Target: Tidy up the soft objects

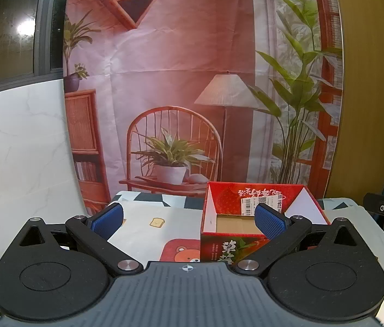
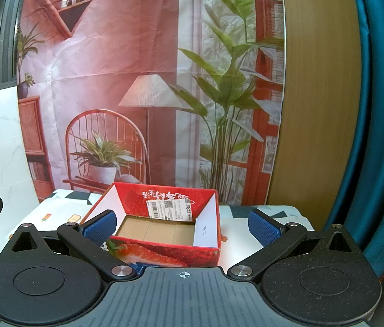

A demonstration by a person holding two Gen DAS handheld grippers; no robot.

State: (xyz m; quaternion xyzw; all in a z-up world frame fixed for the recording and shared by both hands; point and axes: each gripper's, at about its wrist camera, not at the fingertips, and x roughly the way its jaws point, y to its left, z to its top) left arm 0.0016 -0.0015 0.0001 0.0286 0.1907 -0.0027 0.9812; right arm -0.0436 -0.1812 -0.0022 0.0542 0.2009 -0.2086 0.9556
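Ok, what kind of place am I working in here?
Probably a staged home corner, not a real living room: the chair, lamp and plants are printed on a creased backdrop hung behind a small table with a cartoon cloth. An open, empty red box stands on it.

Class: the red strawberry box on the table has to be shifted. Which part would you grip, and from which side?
Probably grip the near wall of the red strawberry box from above: the top is open, the wall is thin and upright, and the right claw, open, already faces that side.
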